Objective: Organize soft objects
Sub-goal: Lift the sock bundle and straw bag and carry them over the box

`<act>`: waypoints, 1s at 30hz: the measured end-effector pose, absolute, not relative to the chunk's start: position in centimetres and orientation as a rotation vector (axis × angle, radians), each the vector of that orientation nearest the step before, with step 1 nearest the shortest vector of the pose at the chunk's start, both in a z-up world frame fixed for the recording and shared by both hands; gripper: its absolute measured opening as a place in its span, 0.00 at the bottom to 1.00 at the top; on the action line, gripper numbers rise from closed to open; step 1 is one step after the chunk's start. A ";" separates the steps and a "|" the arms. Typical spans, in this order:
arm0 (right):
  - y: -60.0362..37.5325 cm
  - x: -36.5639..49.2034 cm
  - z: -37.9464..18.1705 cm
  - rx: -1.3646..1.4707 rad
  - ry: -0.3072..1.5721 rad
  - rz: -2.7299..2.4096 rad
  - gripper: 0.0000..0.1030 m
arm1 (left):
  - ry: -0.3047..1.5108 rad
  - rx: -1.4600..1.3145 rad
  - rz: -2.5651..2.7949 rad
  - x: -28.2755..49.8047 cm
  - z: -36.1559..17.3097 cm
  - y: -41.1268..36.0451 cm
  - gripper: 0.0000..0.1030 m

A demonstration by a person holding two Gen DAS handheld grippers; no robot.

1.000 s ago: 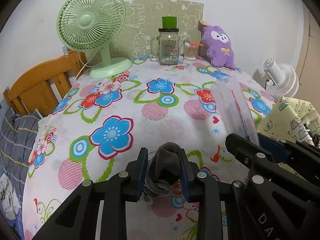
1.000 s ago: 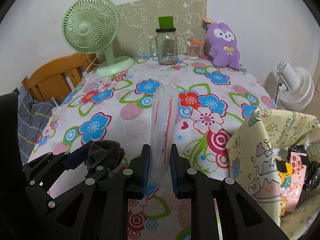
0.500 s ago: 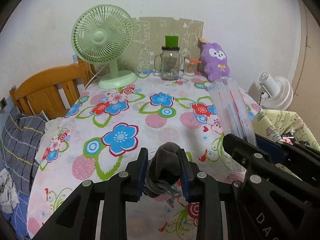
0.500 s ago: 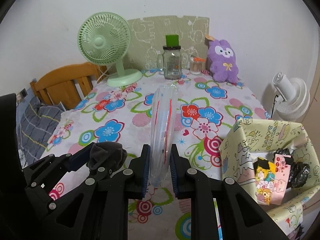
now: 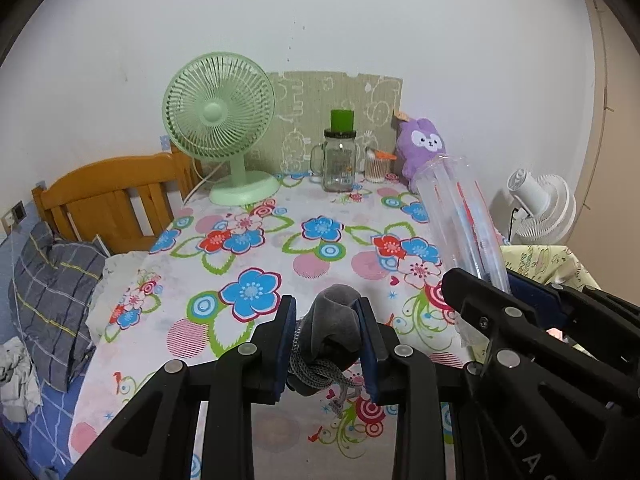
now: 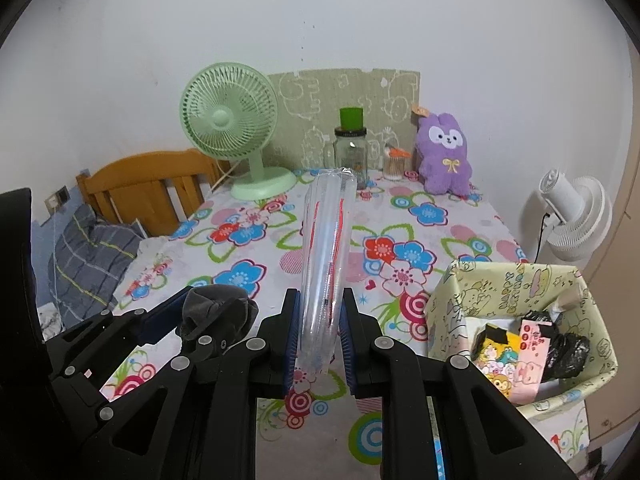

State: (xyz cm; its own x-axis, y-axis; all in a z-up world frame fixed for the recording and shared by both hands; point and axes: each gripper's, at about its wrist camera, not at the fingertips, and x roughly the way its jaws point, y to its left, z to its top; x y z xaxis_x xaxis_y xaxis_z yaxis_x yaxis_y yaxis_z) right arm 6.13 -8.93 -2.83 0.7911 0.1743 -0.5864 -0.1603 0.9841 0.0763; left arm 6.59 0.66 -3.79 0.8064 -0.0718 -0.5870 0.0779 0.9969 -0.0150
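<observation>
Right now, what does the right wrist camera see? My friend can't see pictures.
The right claw pinches a clear plastic bag that sticks up over a flowery tablecloth. Beside it, the left claw holds a gray sock. A green fan and purple plush bunny stand at the back.

both grippers [image 5: 326, 344] raised, table [image 5: 280, 256] seemingly farther

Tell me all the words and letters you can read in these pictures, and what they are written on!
"DA": white letters on the black arm of the right tool; the rest runs out of the picture.
"HAPPY": on the rim of the yellow-green paper box; the word after it is too blurred to read for sure.
Pink packet in the box: print too small to read.
Glass jar: label too small to read.
</observation>
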 end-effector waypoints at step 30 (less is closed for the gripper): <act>-14.9 2.9 0.4 0.029 0.559 0.145 0.21 | 0.560 0.028 -0.147 4.2 -0.8 -5.3 0.28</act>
